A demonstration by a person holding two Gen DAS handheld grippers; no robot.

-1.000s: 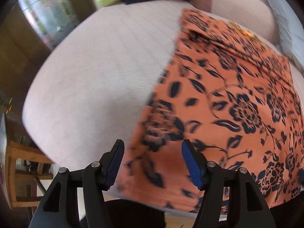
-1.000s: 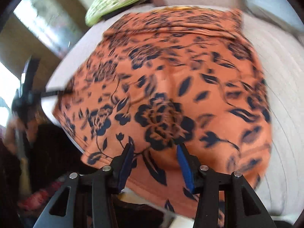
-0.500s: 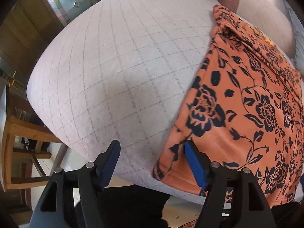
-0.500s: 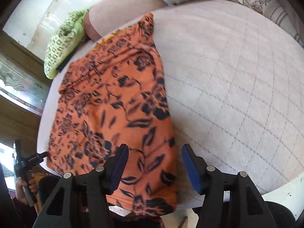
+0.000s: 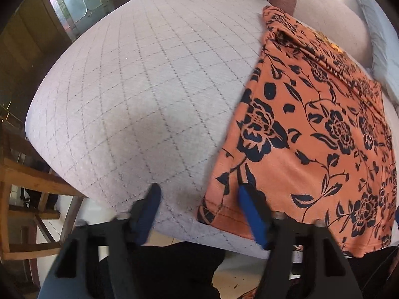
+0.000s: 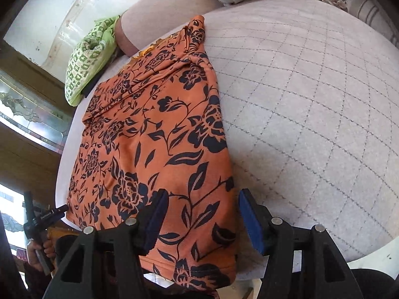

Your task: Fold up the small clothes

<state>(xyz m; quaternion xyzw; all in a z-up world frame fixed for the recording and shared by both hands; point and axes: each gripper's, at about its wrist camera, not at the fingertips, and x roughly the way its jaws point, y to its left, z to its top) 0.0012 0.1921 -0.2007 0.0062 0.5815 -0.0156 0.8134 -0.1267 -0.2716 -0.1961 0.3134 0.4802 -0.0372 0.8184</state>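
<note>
- Left wrist view: the orange flowered garment (image 5: 311,134) lies spread flat on the quilted grey cushion (image 5: 139,94), its hemmed near corner at the cushion's front edge.
- The left gripper (image 5: 199,206) straddles that corner; its fingers are closing, one blue pad (image 5: 251,216) over the cloth, the other on bare cushion. No grip yet.
- Risk: the pads may pinch only the hem's top layer, or slide off the corner, leaving the fold lopsided.
- Right wrist view: the same garment (image 6: 154,144) runs away toward a green patterned cushion (image 6: 87,54).
- The right gripper (image 6: 199,214) stands with fingers apart over the opposite near corner, cloth between them, unclamped.
- Risk: the hem overhangs the cushion's edge here; uneven lifting by the two hands could drag the garment off.
</note>
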